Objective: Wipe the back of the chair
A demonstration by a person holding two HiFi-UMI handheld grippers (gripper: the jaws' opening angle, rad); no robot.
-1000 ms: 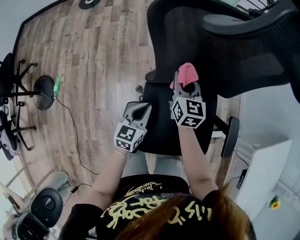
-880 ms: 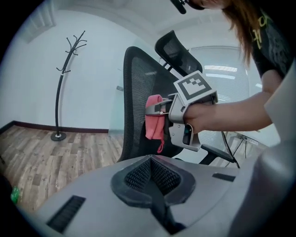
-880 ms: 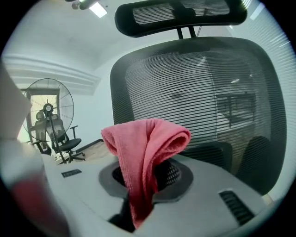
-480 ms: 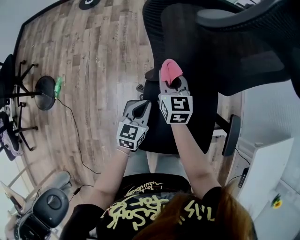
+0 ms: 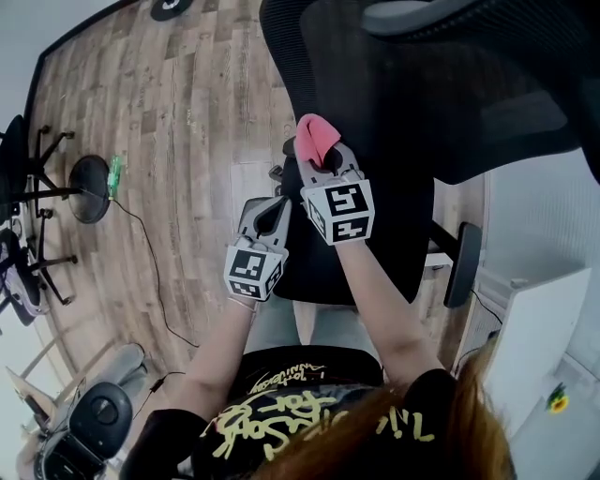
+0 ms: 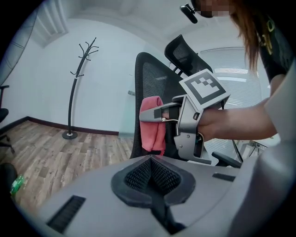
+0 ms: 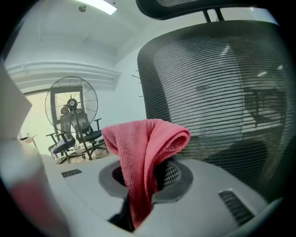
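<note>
- Wiping looks to be in hand: the right gripper [image 5: 323, 161] has its jaws clamped on a folded pink cloth [image 5: 313, 138]. The bunched fold of the cloth sticks out past the tips toward the mesh backrest [image 5: 450, 94] of a black office chair.
- The mesh backrest fills the upper right of the head view, with the headrest [image 5: 422, 14] at the top edge. The pink cloth sits at the backrest's left margin, just above the middle of the frame.
- In the left gripper view the cloth hangs right at the edge of the mesh. No view settles whether it is actually pressing on it.
- The right forearm [image 5: 380, 300] runs up from the lower middle of the frame, nearly straight. The marker cube faces the camera and the jaws point up the frame at the backrest.
- The left gripper [image 5: 270, 214] hangs just left of and below the right one, over the left edge of the seat [image 5: 319, 267]. Its jaws are closed together with nothing between them, and it looks idle.
- The next move probably calls for pressing the fold onto the mesh and sweeping it toward the right of the frame, with a firm grip on the cloth.
- The mesh may give and the chair may swivel, so the left gripper might need to steady it.
</note>
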